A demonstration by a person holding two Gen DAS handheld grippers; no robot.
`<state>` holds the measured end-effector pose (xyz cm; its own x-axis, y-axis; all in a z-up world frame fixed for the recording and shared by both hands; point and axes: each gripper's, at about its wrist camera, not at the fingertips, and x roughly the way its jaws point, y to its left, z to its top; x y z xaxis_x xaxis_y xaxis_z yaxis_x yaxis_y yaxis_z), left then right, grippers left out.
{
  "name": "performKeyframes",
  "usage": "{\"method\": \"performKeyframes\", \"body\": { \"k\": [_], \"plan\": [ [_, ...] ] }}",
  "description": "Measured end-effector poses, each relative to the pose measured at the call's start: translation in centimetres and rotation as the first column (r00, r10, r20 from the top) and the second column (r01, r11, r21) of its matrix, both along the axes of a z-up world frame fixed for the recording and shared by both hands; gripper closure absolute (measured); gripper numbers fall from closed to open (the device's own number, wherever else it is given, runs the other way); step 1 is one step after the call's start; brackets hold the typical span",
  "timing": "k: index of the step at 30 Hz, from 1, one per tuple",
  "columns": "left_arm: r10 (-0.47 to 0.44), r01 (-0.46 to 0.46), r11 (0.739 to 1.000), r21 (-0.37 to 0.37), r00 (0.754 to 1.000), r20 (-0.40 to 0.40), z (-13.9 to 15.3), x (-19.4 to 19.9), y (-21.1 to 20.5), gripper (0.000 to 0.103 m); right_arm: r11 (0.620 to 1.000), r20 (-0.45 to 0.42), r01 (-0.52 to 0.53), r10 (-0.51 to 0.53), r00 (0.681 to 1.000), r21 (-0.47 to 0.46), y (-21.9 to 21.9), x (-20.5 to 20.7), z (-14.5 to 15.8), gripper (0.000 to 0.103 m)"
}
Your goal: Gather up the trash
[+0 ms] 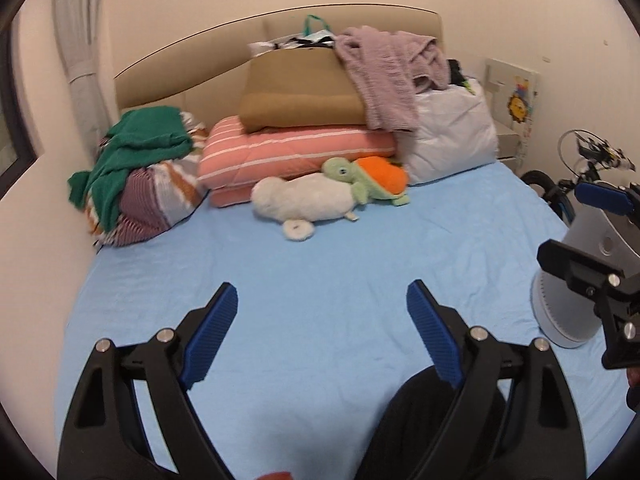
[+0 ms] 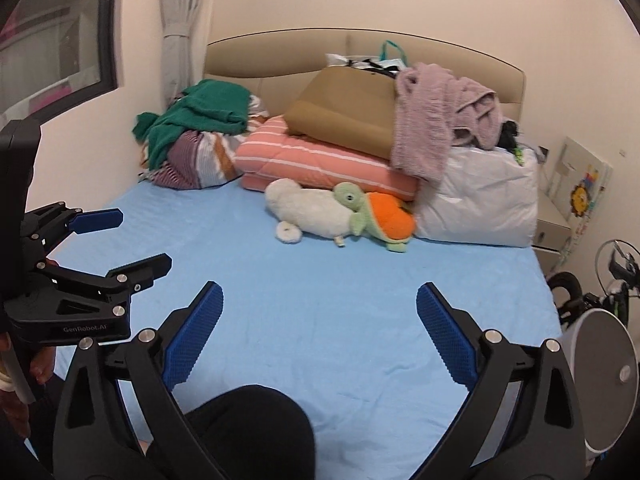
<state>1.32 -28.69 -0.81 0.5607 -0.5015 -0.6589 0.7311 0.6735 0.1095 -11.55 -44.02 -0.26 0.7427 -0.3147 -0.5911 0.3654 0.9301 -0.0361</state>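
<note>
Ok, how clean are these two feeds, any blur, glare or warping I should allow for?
Left wrist view: strong fisheye bowing of the headboard, dark corners, soft even light, no glare; the white plush toy looks slightly soft. Right wrist view: same warping, the window smeared at the edge, blue sheet evenly lit.

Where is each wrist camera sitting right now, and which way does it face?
Left wrist: behind the open left gripper, facing across the blue bed toward the headboard; right gripper at its right edge.
Right wrist: behind the open right gripper, same heading; left gripper at its left edge.
Shared: bed, white plush, turtle plush.
</note>
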Motion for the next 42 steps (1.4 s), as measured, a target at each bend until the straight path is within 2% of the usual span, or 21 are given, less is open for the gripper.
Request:
{"method": "performKeyframes", "body": {
  "k": [5, 10, 16, 21, 30, 42],
  "plan": [
    [0.196, -0.196, 0.981, 0.015, 0.980, -0.023, -0.7, 2.8, 7.6, 0.014, 0.985, -0.004, -0.167, 0.167, 0.986, 0.037, 5.9, 5.4, -1.3, 0.009],
    [0.345, -0.343, 0.938, 0.039, 0.938, -0.041, -1.5, 3.6, 13.9, 0.014, 0.947, -0.014, -0.314, 0.315, 0.949, 0.060, 12.0, 8.9, -2.1, 0.009],
    [0.466, -0.463, 0.884, 0.067, 0.884, -0.037, -1.1, 3.7, 18.9, 0.014, 0.910, -0.037, -0.409, 0.412, 0.911, 0.066, 17.6, 10.5, -2.1, 0.009],
    [0.509, -0.506, 0.859, 0.080, 0.861, -0.023, -0.1, 3.3, 21.1, 0.014, 0.894, -0.074, -0.442, 0.447, 0.891, 0.076, 20.3, 10.9, -1.4, 0.009],
    [0.508, -0.504, 0.858, 0.098, 0.861, -0.024, 0.8, 2.3, 22.2, 0.014, 0.899, -0.060, -0.424, 0.431, 0.900, 0.109, 20.7, 10.6, 0.0, 0.009],
    [0.525, -0.523, 0.850, 0.071, 0.851, -0.010, 1.8, 1.6, 22.7, 0.014, 0.894, -0.059, -0.435, 0.443, 0.895, 0.106, 21.3, 10.5, 0.2, 0.009]
  ]
}}
